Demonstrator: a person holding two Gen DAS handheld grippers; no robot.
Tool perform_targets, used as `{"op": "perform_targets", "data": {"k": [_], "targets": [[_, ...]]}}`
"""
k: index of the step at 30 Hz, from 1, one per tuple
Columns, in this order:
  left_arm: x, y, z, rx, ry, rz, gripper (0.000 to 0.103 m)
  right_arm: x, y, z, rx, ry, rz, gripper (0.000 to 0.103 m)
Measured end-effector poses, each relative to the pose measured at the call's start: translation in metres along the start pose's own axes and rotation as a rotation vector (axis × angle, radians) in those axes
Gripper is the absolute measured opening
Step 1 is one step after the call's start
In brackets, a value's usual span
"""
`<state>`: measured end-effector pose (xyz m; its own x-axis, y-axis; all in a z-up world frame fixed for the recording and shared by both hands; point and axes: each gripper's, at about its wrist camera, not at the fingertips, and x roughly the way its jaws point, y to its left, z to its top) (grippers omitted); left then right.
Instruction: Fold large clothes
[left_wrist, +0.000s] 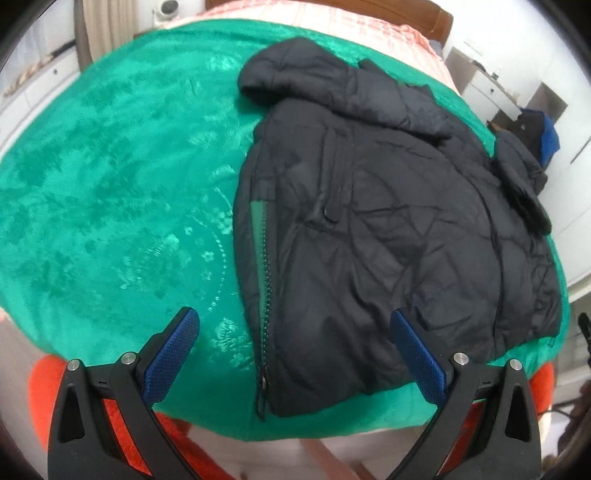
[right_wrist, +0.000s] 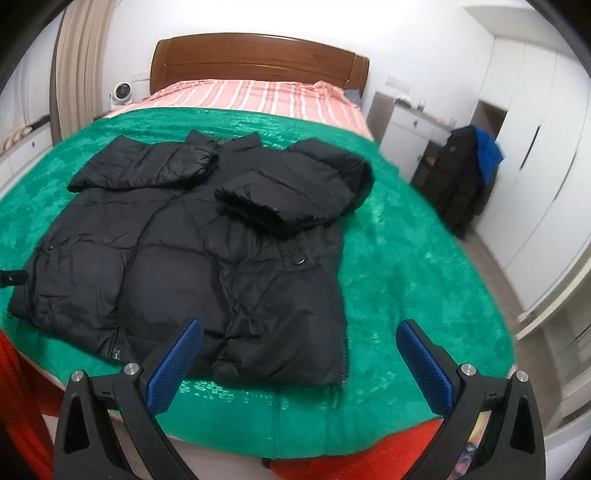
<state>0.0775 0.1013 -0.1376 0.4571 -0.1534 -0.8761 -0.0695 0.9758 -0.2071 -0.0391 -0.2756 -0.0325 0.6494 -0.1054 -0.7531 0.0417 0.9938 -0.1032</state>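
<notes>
A black puffer jacket (left_wrist: 388, 236) lies flat on a green blanket (left_wrist: 110, 192) on the bed, both sleeves folded in over the chest. Its zipper edge (left_wrist: 264, 295) runs toward me. My left gripper (left_wrist: 295, 350) is open and empty, hovering over the jacket's near hem. In the right wrist view the jacket (right_wrist: 192, 266) lies left of centre on the green blanket (right_wrist: 406, 280). My right gripper (right_wrist: 299, 354) is open and empty, above the jacket's near right corner.
The bed has a pink striped sheet (right_wrist: 258, 96) and wooden headboard (right_wrist: 258, 59) at the far end. An orange-red cover (right_wrist: 388, 454) hangs below the blanket's near edge. Dark and blue clothes (right_wrist: 469, 173) hang by a white nightstand (right_wrist: 410, 125). White wardrobes (right_wrist: 535, 184) stand right.
</notes>
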Motion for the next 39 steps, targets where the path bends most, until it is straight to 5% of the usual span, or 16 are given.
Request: {"op": "perform_targets", "data": {"k": [5,12,13,15,16,18,21,26,31,33,37,39], "targets": [[0.029,0.016,-0.005,-0.032,0.097,-0.150,0.103,0.043,-0.060,-0.009,0.194,0.075,0.168,0.103],[0.041,0.000,-0.004,0.021,0.072,-0.109,0.100,0.115,-0.071,-0.030,0.227,0.265,0.312,0.102],[0.038,0.000,-0.004,0.019,0.067,-0.111,0.085,0.116,-0.071,-0.031,0.237,0.271,0.326,0.098],[0.035,-0.002,-0.006,0.018,0.069,-0.116,0.050,0.115,-0.069,-0.029,0.253,0.271,0.371,0.058],[0.033,-0.002,-0.007,0.016,0.068,-0.111,0.028,0.112,-0.067,-0.028,0.247,0.269,0.380,0.051],[0.025,0.001,-0.005,0.000,0.067,-0.134,0.019,0.102,-0.063,-0.024,0.231,0.256,0.375,0.029],[0.006,0.000,-0.004,0.025,0.055,-0.136,0.015,0.076,-0.056,-0.019,0.201,0.248,0.400,0.022],[-0.018,0.011,-0.026,0.070,0.106,-0.116,0.015,0.039,-0.054,-0.046,0.185,0.289,0.438,0.021],[0.000,0.009,-0.049,0.106,0.153,-0.028,0.025,0.061,-0.045,-0.090,0.208,0.395,0.434,0.024],[-0.005,0.004,-0.045,0.134,0.137,0.013,0.034,0.056,-0.047,-0.083,0.186,0.382,0.407,0.039],[-0.052,0.002,-0.033,0.182,-0.033,0.111,0.079,0.012,-0.057,-0.038,0.017,0.211,0.251,0.075],[-0.070,0.001,-0.023,0.172,-0.114,0.125,0.082,-0.011,-0.044,-0.010,-0.137,0.067,0.208,0.090]]}}
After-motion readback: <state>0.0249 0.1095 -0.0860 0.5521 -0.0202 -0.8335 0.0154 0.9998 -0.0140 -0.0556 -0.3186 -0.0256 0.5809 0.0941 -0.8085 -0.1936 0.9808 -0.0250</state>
